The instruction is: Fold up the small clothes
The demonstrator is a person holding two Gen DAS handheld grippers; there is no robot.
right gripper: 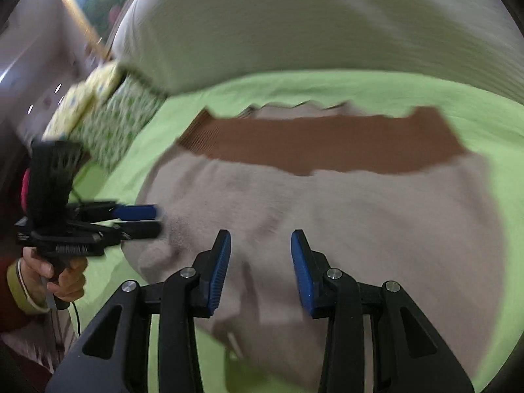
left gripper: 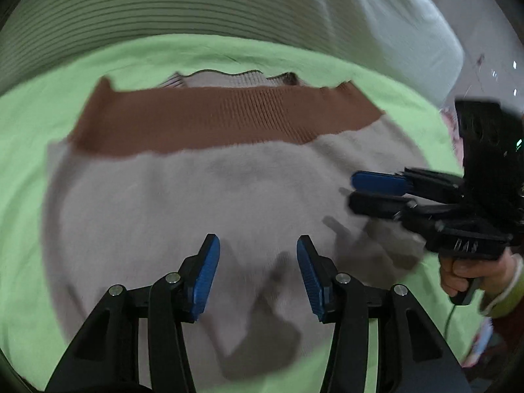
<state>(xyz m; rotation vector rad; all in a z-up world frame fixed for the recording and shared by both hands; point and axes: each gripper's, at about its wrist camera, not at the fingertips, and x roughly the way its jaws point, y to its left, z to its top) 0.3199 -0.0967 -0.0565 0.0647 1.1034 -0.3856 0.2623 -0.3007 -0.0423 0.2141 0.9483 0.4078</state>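
Note:
A small grey-beige sweater [left gripper: 183, 196] with a brown ribbed band [left gripper: 222, 118] lies spread on a green sheet [left gripper: 32, 124]. It also shows in the right wrist view [right gripper: 360, 216], brown band [right gripper: 327, 144] at the far side. My left gripper [left gripper: 258, 245] is open and empty above the sweater's near part. My right gripper [right gripper: 260, 239] is open and empty above the sweater too. The right gripper shows at the right of the left wrist view [left gripper: 353, 191], and the left gripper shows at the left of the right wrist view [right gripper: 157, 219], by the sweater's edge.
A striped pale pillow or duvet [left gripper: 163, 3] lies behind the sweater, also in the right wrist view [right gripper: 294, 23]. A green-patterned cushion [right gripper: 111, 127] sits at the left. The person's hands [right gripper: 62, 278] hold the gripper handles.

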